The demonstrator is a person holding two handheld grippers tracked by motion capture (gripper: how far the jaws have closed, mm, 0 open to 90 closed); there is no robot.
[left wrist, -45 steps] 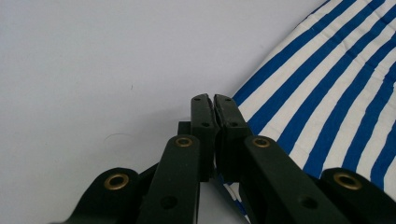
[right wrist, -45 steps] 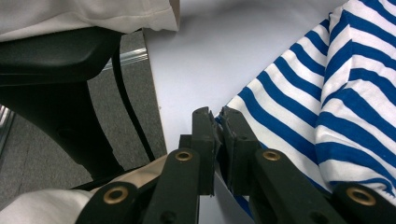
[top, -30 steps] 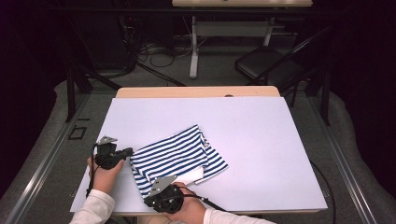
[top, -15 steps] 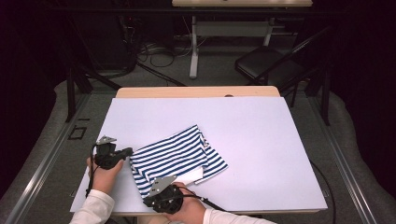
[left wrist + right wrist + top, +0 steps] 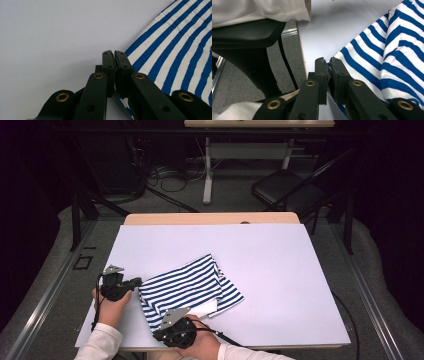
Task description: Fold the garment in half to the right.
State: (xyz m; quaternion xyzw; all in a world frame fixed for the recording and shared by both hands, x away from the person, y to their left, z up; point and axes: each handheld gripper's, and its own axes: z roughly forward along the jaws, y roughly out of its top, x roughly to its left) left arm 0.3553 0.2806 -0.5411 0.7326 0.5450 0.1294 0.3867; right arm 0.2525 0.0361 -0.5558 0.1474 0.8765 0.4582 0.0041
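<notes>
Both grippers' fingers [image 5: 109, 62] on striped shirt [image 5: 192, 285]

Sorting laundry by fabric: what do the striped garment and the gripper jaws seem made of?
The striped garment looks like soft knit cotton jersey, matte: it drapes and folds limply. The left gripper and right gripper jaws look like matte black moulded plastic with brass-coloured rivets; unsure.

Bright bench, dark room around it

The white-covered bench [image 5: 280, 270] is lit evenly from above with soft shadows; the close black tool arms look slightly blurred.
</notes>
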